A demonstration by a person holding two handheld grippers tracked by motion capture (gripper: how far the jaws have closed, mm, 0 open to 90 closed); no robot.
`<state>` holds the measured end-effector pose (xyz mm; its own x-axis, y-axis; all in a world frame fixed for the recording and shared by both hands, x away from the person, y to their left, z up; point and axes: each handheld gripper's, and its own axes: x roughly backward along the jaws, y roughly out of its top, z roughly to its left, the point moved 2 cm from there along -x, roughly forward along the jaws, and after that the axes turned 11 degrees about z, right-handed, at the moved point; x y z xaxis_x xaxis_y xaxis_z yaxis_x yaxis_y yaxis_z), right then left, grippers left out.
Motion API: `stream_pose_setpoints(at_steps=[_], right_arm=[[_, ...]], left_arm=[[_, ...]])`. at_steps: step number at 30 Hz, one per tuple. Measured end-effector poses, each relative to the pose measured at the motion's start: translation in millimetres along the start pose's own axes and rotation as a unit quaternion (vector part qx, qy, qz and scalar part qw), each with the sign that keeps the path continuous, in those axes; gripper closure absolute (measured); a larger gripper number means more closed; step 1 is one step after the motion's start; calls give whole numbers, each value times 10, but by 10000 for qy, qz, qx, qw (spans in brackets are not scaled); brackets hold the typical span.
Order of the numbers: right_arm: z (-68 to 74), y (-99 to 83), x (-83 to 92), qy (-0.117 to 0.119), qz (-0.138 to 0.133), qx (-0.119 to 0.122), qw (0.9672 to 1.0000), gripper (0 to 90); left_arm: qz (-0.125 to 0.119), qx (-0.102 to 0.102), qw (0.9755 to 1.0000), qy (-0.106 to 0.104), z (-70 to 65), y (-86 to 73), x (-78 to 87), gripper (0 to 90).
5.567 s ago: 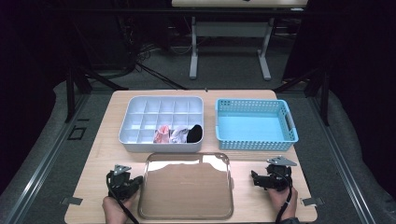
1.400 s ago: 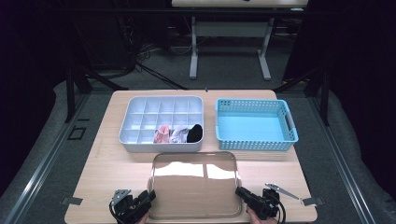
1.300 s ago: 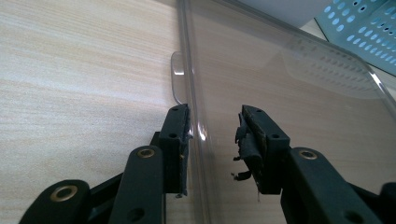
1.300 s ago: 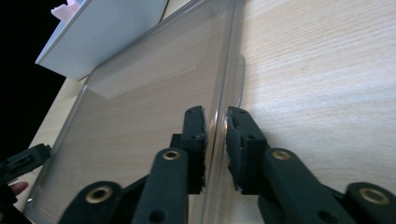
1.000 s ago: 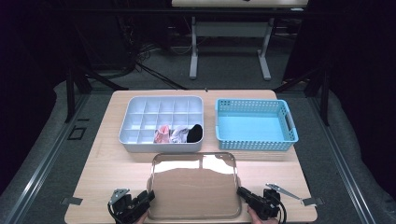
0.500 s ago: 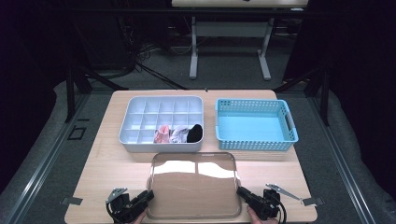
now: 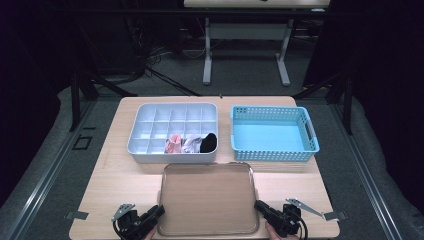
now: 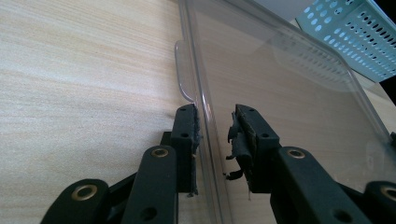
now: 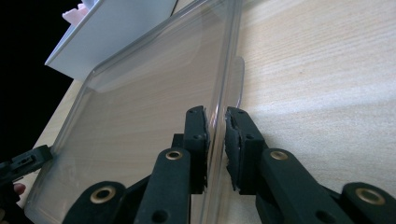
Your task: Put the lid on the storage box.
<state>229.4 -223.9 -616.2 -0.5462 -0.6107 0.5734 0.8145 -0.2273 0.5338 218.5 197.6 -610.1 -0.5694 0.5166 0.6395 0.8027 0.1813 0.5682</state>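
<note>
A clear plastic tray (image 7: 207, 200) lies flat on the wooden table at the front centre. My left gripper (image 7: 159, 212) sits at its front left corner. In the left gripper view, my left gripper (image 8: 215, 116) straddles the tray's rim (image 8: 201, 93) with a clear gap on the inner side, so it is open. My right gripper (image 7: 257, 206) is at the front right corner. The right gripper view has my right gripper (image 9: 215, 116) drawn close on the tray's rim (image 9: 229, 60).
A white divided box (image 7: 135, 145) stands behind the tray and holds a pink (image 7: 173, 144), a white (image 7: 190, 144) and a black (image 7: 209, 142) bundle in its front cells. To its right stands a blue perforated basket (image 7: 275, 155). The table's front edge is just below both grippers.
The bright glare on the tray has gone and the tray now lies flat. Both grippers stay at its front corners.
</note>
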Motion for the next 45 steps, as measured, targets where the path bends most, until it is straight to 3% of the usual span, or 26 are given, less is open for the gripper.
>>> stream_pose_setpoints(at_steps=[17, 45], right_arm=[[86, -2, 49, -7, -104, 224, 9997, 792], [260, 63, 127, 241, -229, 427, 9985, 794]], left_arm=[[-214, -29, 9997, -71, 10, -50, 78, 716], [-518, -52, 9985, -155, 9, -86, 242, 739]])
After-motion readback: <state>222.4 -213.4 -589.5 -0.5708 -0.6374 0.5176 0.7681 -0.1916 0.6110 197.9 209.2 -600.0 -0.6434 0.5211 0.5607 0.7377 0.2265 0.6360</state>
